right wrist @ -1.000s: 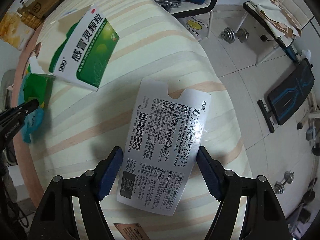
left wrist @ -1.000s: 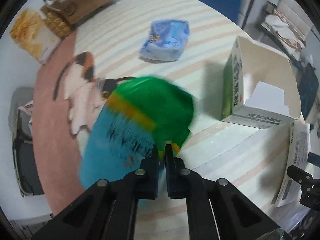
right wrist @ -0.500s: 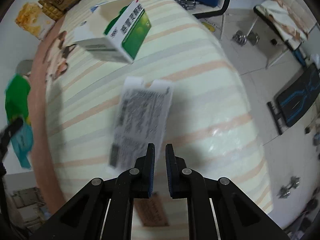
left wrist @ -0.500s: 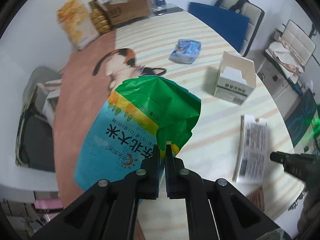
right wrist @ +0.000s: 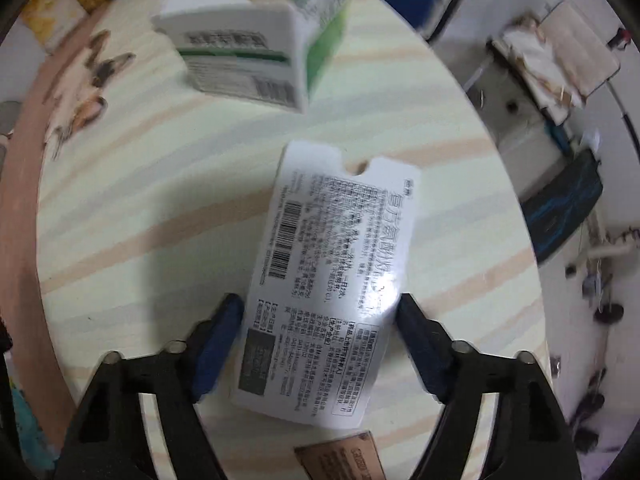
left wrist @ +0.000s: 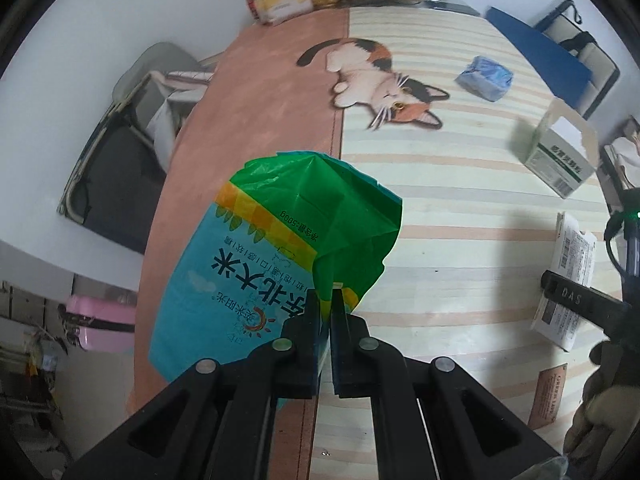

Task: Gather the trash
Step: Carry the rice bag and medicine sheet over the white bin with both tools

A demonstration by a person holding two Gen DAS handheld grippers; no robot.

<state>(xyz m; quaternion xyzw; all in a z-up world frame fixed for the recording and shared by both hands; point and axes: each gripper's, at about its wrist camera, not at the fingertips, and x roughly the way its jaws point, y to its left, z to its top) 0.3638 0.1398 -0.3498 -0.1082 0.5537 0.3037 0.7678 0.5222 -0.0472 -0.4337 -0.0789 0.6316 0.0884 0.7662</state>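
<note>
Left gripper (left wrist: 325, 300) is pinching the green-and-blue plastic rice bag (left wrist: 276, 256) by its rim, keeping it hanging as the trash sack. Right gripper (right wrist: 320, 312) is opening, jaws straddling the flat white printed medicine carton (right wrist: 332, 280) lying on the striped tablecloth (right wrist: 160, 200), likely next pickup.

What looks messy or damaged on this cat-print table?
The green-and-white box stands with its top torn open. A flattened white medicine carton lies askew between the right gripper's opening jaws. A crumpled blue packet sits beside the cat print.
</note>
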